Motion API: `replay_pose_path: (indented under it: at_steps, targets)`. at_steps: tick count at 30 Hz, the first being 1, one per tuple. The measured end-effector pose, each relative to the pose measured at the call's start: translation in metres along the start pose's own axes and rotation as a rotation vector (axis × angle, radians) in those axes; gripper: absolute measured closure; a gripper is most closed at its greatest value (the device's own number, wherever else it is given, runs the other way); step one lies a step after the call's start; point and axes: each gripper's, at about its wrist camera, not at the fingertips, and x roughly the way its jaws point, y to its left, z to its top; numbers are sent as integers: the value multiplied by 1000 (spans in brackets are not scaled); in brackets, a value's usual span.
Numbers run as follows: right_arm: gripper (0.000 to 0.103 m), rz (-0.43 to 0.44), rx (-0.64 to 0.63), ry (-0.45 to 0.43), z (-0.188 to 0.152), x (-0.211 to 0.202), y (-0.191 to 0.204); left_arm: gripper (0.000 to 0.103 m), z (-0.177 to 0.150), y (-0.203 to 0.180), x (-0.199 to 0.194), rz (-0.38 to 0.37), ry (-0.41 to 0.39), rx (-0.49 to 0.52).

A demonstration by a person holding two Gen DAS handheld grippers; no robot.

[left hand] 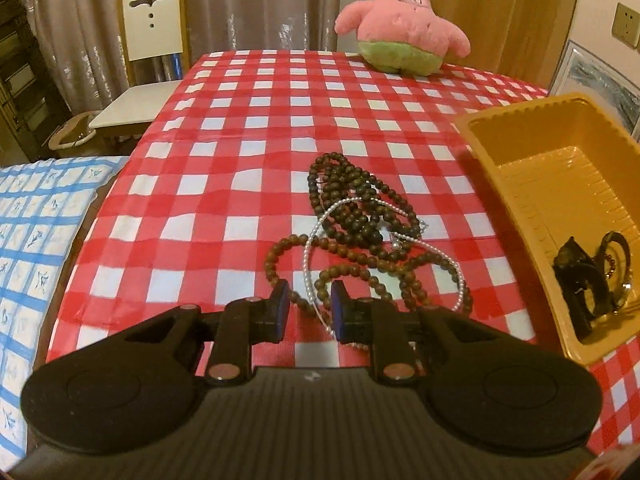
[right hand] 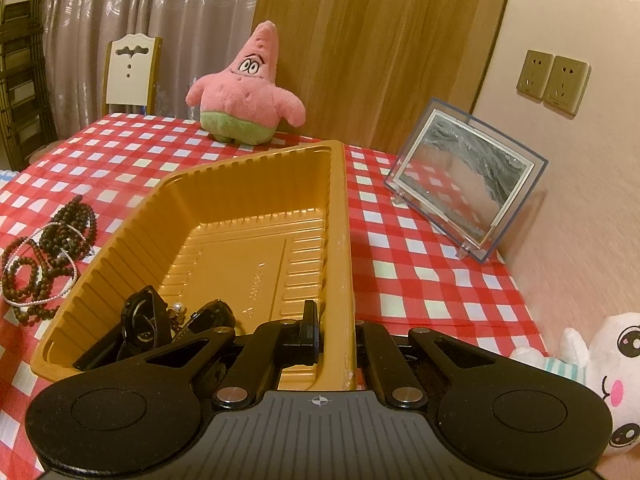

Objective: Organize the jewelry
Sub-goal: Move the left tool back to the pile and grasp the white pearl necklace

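A tangle of dark wooden bead strings and a white pearl necklace lies on the red checked tablecloth. My left gripper is open, low over the near end of the tangle, with bead and pearl strands between its blue pads. The gold plastic tray stands to the right and holds a black watch and a bracelet. In the right wrist view, my right gripper is shut on the tray's near right wall. The bead pile lies left of the tray.
A pink star plush sits at the table's far edge. A clear framed picture stands by the wall on the right, and a white plush lies at the near right. A white chair stands beyond the table's left corner.
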Motion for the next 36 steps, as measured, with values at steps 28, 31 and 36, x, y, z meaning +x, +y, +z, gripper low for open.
replay_pose_path:
  at_steps: [28, 31, 36]
  targets:
    - [100, 0, 4, 5, -5, 2, -2, 101, 35, 12, -8, -41, -37, -8]
    - [100, 1, 3, 4, -4, 2, -1, 101, 42, 15, -38, -56, -96, -19]
    - [100, 5, 0, 0, -3, 1, 0, 101, 57, 12, -76, -77, -186, -9]
